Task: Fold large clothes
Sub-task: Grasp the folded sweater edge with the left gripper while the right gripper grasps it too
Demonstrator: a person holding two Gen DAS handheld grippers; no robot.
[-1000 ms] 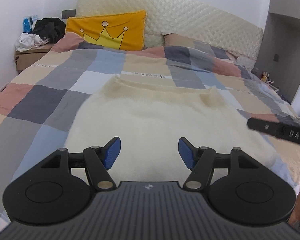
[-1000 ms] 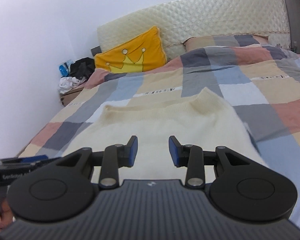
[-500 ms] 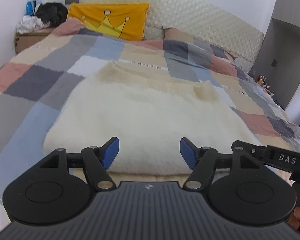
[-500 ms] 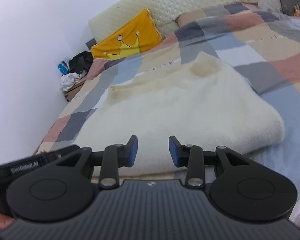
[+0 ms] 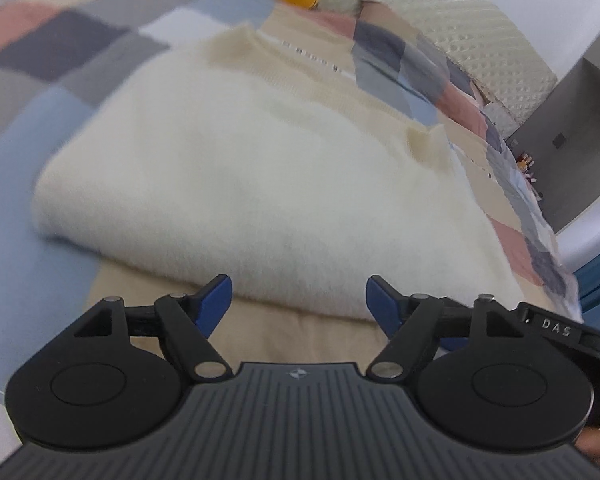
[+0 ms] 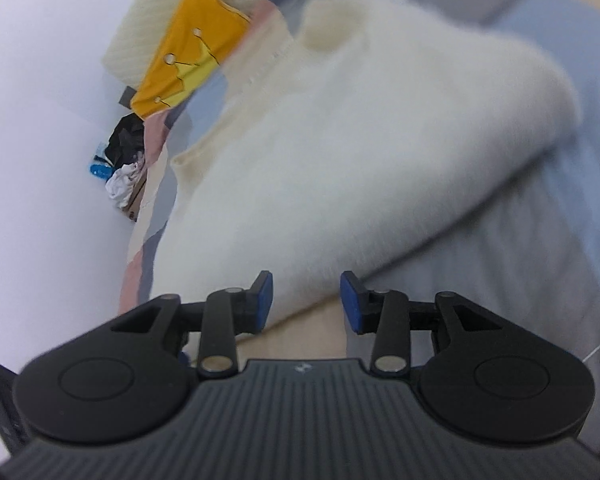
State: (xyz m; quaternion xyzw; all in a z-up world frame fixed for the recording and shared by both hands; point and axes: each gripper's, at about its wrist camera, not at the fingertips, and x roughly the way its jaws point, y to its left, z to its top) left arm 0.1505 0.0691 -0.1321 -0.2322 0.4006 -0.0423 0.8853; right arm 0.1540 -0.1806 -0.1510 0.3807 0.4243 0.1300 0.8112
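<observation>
A folded cream fuzzy sweater point(image 5: 260, 184) lies on a patchwork bedspread point(image 5: 40, 264), its ribbed hem at the far side. My left gripper point(image 5: 299, 306) hangs low just before the sweater's near folded edge, jaws opening wide, nothing between the blue pads. In the right wrist view the picture is rolled: the same sweater point(image 6: 340, 168) runs up to the right. My right gripper point(image 6: 306, 300) sits at the near edge, jaws opening, the edge showing in the gap without the pads pressing on it. The right gripper's body point(image 5: 556, 326) shows at the lower right of the left view.
A yellow crown pillow point(image 6: 192, 60) and a quilted cream headboard point(image 5: 440, 12) stand at the bed's far end. A bedside box with dark and white clothes point(image 6: 124, 160) stands by the white wall. A grey cabinet point(image 5: 572, 112) is on the right.
Both grippers have dropped toward the sweater's near edge and rolled, the right one strongly. Both pairs of jaws stand wider than before. The sweater now fills both views.
</observation>
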